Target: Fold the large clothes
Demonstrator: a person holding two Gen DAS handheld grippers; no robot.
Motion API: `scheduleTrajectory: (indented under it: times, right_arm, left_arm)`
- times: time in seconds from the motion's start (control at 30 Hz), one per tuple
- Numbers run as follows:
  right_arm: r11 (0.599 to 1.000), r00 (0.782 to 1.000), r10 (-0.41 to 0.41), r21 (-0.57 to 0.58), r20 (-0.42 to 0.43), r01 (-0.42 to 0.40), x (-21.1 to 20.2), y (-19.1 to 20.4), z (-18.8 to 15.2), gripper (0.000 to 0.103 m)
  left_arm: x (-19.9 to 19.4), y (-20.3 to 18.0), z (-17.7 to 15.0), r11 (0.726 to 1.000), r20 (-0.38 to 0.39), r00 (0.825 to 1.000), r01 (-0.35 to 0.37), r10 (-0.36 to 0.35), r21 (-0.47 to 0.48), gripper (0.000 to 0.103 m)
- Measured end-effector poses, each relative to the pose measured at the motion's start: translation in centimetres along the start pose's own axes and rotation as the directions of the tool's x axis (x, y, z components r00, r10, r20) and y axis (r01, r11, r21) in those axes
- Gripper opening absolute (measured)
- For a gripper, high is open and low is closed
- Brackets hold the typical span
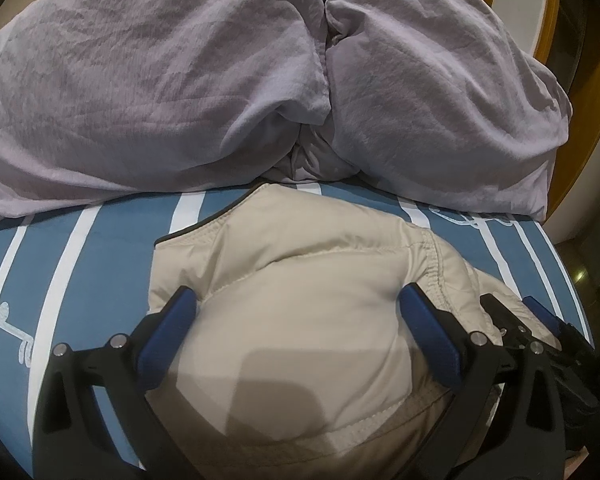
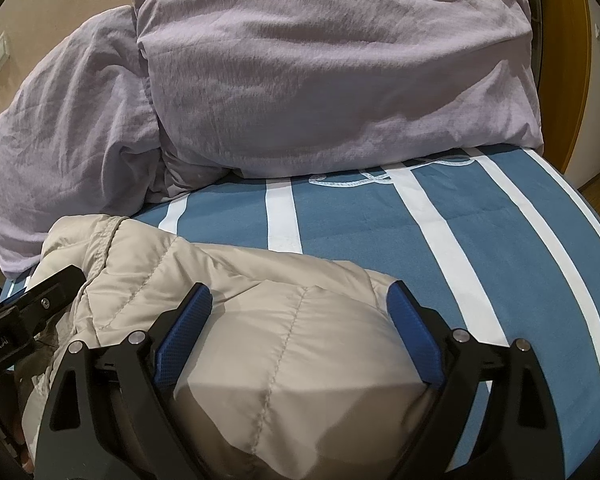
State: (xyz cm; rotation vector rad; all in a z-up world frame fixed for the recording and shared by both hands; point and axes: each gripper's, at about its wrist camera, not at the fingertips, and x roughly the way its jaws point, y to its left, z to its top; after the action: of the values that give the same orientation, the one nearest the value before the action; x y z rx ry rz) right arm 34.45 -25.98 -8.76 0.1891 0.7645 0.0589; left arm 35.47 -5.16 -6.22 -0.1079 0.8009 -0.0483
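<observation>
A beige quilted puffer jacket lies bunched on a blue bed sheet with white stripes. My left gripper is open, its blue pads spread wide on either side of a puffed part of the jacket. My right gripper is also open, its pads either side of another bulge of the jacket. The right gripper shows at the right edge of the left wrist view, and the left gripper's body shows at the left of the right wrist view.
A large crumpled lilac duvet is heaped along the far side of the bed, also in the right wrist view. The striped sheet extends to the right. A wooden door frame stands beyond the bed's right edge.
</observation>
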Motion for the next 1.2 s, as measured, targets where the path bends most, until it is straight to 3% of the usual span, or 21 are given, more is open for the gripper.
scheduleTrajectory:
  times: [0.17,0.37,0.53,0.73,0.83,1.2]
  right_arm:
    - [0.999,0.999,0.024,0.025,-0.047,-0.022,-0.8,-0.7,0.4,0.092]
    - [0.995,0.998,0.051,0.088,-0.042,-0.048,-3.3,-2.9,0.0,0.096]
    - [0.993,0.997,0.077,0.093,0.003,-0.077,-5.7,-2.8,-0.2,0.076]
    - [0.995,0.994,0.085,0.044,0.062,-0.087,-8.3,-1.2,-1.2,0.074]
    - [0.998,0.998,0.058,0.011,0.037,-0.058,-7.8,-0.7,-2.3,0.073]
    - [0.999,0.999,0.039,-0.005,0.031,-0.039,-5.8,-1.1,-4.5,0.074]
  left_arm:
    - [-1.2,0.4,0.4,1.0,-0.014,1.0,0.009,-0.009,0.008,0.101]
    - [-3.8,2.2,-0.2,0.999,-0.006,1.0,0.028,-0.028,-0.022,0.101]
    - [-6.3,2.1,-0.8,0.999,0.035,0.998,0.048,-0.047,-0.01,0.101]
    - [-7.8,-0.1,-2.4,0.996,0.05,0.996,0.073,-0.076,0.059,0.101]
    - [-7.0,-0.7,-3.6,0.995,0.018,0.998,0.06,-0.062,0.08,0.101]
    - [-6.1,-1.4,-5.5,0.992,0.065,0.998,0.003,-0.012,0.129,0.101]
